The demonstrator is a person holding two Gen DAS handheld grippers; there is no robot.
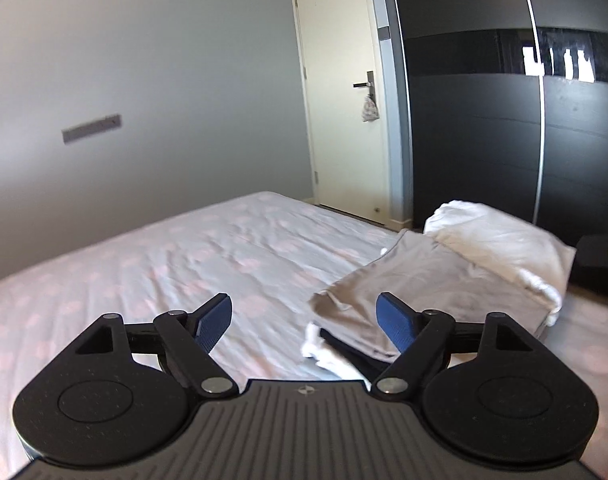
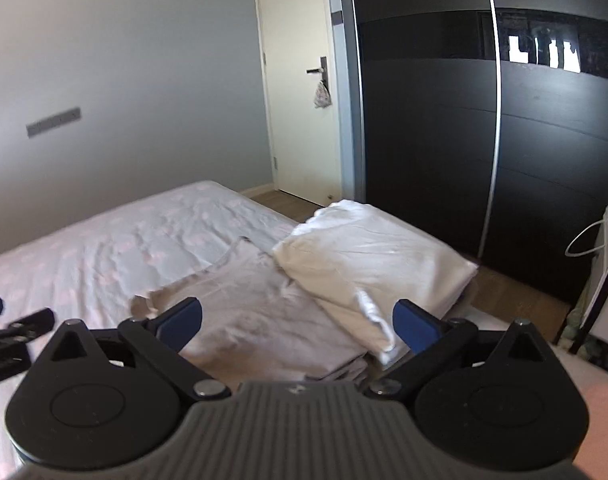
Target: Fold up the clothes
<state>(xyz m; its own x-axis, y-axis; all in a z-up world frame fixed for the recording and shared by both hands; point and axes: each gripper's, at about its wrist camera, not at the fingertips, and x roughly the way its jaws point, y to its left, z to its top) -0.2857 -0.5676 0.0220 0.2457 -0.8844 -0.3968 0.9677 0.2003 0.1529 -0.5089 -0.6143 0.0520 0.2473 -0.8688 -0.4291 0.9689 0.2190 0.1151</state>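
both tongs wide apart, holding nothing: left gripper [image 1: 304, 320] and right gripper [image 2: 297, 322] hover over the bed [image 1: 163, 248]. probably between garments. just ahead of the right one, a beige folded garment [image 2: 263, 312] w/ a white folded garment [image 2: 376, 256] overlapping its far right edge, stacked near the bed's edge, prob. to keep the rest free for folding. under the beige one, white & dark cloth [image 1: 332, 352] peeks out near the left gripper. no readable writing or brands.

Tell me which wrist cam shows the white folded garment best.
Right wrist: the white folded garment sits near mid-frame, whole top surface and front edge visible, overlapping the beige garment. Left wrist shows it smaller, toward the right edge, at an oblique angle.
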